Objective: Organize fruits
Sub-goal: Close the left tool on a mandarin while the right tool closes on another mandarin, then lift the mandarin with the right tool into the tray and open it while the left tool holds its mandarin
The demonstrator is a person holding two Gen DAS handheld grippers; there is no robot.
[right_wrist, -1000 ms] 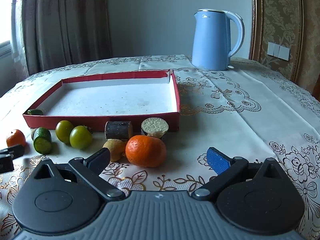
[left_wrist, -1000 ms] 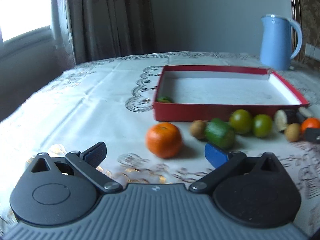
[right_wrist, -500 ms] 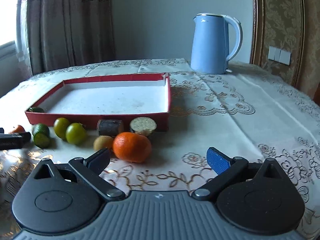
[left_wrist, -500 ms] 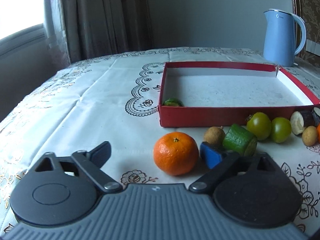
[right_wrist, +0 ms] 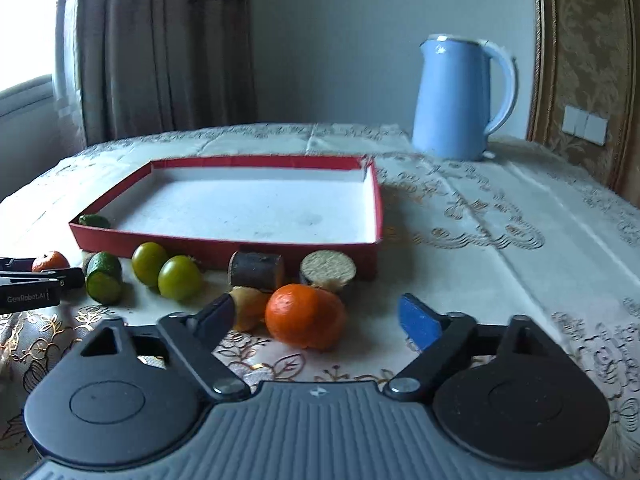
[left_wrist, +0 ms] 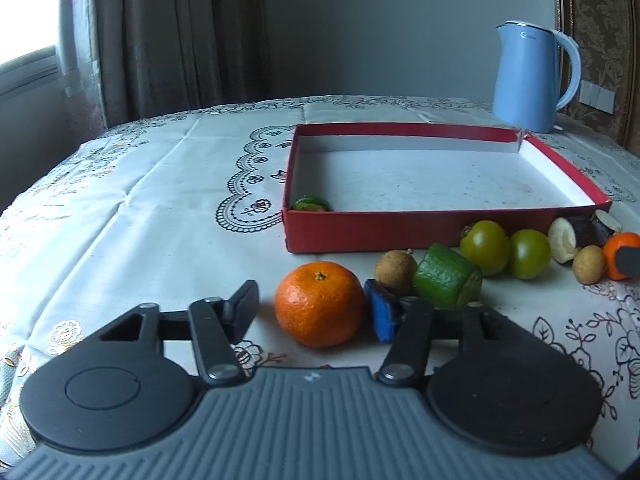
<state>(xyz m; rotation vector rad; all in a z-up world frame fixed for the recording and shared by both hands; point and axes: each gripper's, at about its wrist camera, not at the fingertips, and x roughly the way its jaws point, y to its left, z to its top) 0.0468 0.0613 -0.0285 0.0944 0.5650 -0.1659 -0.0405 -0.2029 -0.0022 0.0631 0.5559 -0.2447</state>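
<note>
Since the earlier frames both grippers' jaws had been closing, the left gripper [left_wrist: 312, 304] around a mandarin [left_wrist: 320, 304] at lower centre, the right gripper [right_wrist: 320, 320] straddling another mandarin [right_wrist: 306, 316], neither gripped yet, the red tray [left_wrist: 400, 232] just beyond awaiting fruit.

A pale blue kettle [right_wrist: 460, 98] stands at the far side of the worktop [right_wrist: 500, 240], on its embroidered cloth. Brown curtains [left_wrist: 180, 36] hang behind, beside a bright window [left_wrist: 24, 40].
</note>
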